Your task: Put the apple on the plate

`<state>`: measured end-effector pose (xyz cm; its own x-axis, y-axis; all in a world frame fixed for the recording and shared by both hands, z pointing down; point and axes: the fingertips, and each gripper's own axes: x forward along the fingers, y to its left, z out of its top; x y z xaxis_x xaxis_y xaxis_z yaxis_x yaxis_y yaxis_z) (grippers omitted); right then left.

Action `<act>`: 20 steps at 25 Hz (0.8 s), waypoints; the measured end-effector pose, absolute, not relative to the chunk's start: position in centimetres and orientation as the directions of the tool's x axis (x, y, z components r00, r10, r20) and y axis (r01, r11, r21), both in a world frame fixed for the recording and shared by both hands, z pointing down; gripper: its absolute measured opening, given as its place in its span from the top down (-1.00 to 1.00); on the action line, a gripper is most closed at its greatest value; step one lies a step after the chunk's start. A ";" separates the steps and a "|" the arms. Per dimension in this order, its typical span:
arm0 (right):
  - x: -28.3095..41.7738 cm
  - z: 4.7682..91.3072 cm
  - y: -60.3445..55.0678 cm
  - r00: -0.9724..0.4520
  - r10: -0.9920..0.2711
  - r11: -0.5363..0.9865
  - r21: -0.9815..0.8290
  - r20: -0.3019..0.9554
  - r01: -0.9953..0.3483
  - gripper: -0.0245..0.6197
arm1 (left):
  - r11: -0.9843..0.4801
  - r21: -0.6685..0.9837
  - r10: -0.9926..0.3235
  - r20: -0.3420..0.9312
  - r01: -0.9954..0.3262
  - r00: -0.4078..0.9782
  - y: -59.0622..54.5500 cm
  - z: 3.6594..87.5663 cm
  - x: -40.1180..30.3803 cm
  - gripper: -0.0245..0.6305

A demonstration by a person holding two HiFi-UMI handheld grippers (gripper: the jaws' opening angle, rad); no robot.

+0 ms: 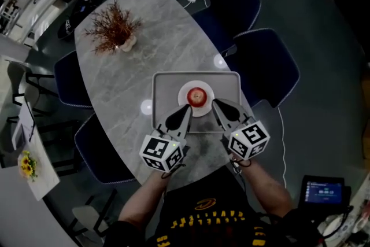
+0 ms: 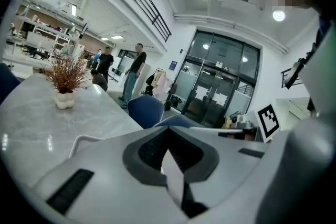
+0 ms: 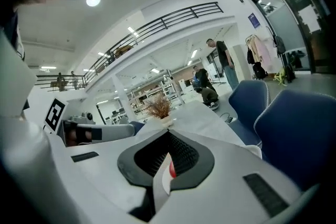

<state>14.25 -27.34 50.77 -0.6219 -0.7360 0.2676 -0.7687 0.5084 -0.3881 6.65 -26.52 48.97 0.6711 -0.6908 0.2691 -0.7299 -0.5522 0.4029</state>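
Note:
A red apple sits on a small white plate, which stands in a grey tray on the marble table. My left gripper and right gripper hover side by side just short of the plate, both pointing at it, jaws together and empty. In the left gripper view the shut left gripper fills the lower frame. Through the slit of the shut right gripper shows a red sliver of the apple.
A dried plant in a white pot stands at the table's far end. Dark blue chairs line the right side. A tablet lies at the lower right. People stand in the background beyond the plant.

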 end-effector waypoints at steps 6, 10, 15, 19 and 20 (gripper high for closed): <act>10.9 47.7 -21.4 -0.568 -0.783 0.476 -0.344 0.253 -0.809 0.90 | -0.592 0.363 -0.700 0.210 -0.720 0.682 -20.2 45.5 3.4 0.93; 10.2 48.0 -20.7 -0.579 -0.772 0.491 -0.335 0.261 -0.804 0.90 | -0.575 0.375 -0.711 0.212 -0.727 0.671 -19.5 45.5 3.2 0.93; 8.6 46.8 -19.6 -0.602 -0.762 0.522 -0.323 0.239 -0.789 0.90 | -0.588 0.361 -0.711 0.195 -0.724 0.675 -18.4 44.6 3.3 0.93; 6.7 44.6 -16.3 -0.598 -0.777 0.523 -0.327 0.198 -0.787 0.90 | -0.610 0.332 -0.712 0.168 -0.719 0.682 -15.3 42.8 2.4 0.93; 6.1 43.7 -15.3 -0.592 -0.784 0.523 -0.315 0.188 -0.792 0.90 | -0.618 0.324 -0.713 0.155 -0.717 0.684 -14.3 42.1 1.9 0.93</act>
